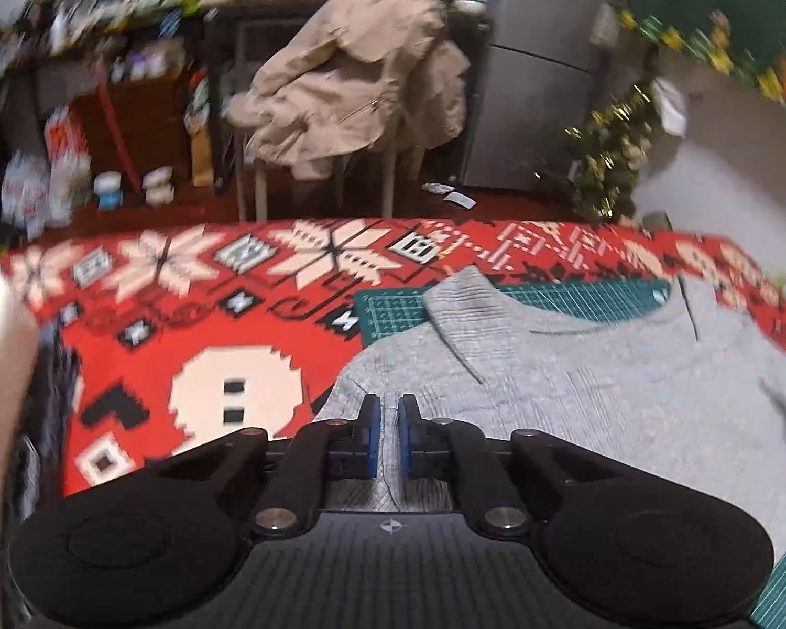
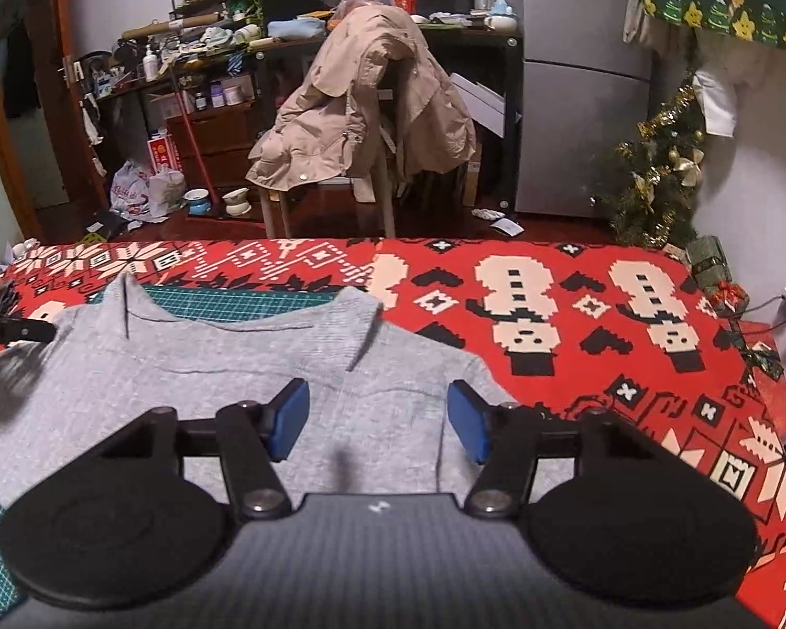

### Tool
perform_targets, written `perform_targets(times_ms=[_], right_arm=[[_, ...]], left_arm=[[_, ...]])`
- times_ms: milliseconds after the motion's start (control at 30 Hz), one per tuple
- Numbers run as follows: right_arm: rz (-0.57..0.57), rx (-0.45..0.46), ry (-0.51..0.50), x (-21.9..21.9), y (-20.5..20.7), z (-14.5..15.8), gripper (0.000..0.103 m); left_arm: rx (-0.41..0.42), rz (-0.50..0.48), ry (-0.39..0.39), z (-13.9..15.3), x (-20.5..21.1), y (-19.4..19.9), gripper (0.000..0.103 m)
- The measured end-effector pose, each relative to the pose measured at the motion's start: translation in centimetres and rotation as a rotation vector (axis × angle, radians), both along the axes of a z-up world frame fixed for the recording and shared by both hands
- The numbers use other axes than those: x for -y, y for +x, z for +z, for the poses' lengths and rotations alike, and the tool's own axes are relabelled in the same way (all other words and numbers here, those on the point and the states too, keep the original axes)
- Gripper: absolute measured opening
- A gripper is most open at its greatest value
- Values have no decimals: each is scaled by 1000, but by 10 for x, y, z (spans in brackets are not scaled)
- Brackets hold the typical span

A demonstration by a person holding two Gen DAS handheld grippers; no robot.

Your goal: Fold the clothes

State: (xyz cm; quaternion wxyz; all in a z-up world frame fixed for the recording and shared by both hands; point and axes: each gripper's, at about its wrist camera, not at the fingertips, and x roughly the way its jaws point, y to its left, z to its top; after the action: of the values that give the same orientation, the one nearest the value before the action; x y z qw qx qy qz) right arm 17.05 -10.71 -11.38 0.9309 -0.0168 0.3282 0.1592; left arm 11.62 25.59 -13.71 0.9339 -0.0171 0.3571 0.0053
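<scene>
Your left tool (image 1: 388, 409) pinched on the gray sweater's (image 1: 576, 393) left edge, your right tool (image 2: 380, 411) apart above its right side, sweater flat on the red-clothed desk (image 2: 629, 367).

One grey knit sweater (image 2: 194, 367) lies on one green cutting mat (image 2: 194, 296), over one red patterned cloth (image 2: 602, 367). Two claws: left (image 1: 388, 414), right (image 2: 377, 409). At twelve o'clock, one beige jacket (image 2: 361, 105) on one chair (image 2: 382, 199). One fridge (image 2: 576, 105). At two o'clock, one small Christmas tree (image 2: 655, 178).
</scene>
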Motion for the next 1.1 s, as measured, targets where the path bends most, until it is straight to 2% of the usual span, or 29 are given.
perform_targets(times_ms=[100, 367, 467, 533, 600, 667, 733, 833, 1000, 1100], right_arm=[[-13, -9, 4, 3, -1, -4, 63], [-7, -14, 16, 0, -3, -6, 64], [-7, -12, 18, 0, -4, -5, 64], [-9, -12, 20, 1, -5, -4, 64], [-13, -15, 23, 3, -6, -4, 64], [-16, -18, 26, 4, -6, -4, 64], [-16, -19, 29, 4, -7, -4, 65], [-15, -19, 31, 4, -9, -3, 65], [-18, -23, 41, 6, -10, -3, 66], [-18, -26, 46, 5, -10, -3, 66]], left_arm=[[16, -48, 106, 4, 12, -5, 8], [3, -52, 160, -1, 17, -2, 9], [10, -54, 179, 1, 21, -4, 13], [14, -61, 199, 1, 24, -5, 22], [7, -69, 208, 0, 26, -5, 23], [0, -77, 215, -1, 28, -4, 23], [-12, -80, 176, -2, 25, -1, 11], [-14, -81, 166, -1, 26, -1, 0], [9, -97, 178, 2, 30, -6, 0], [7, -46, 174, 2, 24, -2, 8]])
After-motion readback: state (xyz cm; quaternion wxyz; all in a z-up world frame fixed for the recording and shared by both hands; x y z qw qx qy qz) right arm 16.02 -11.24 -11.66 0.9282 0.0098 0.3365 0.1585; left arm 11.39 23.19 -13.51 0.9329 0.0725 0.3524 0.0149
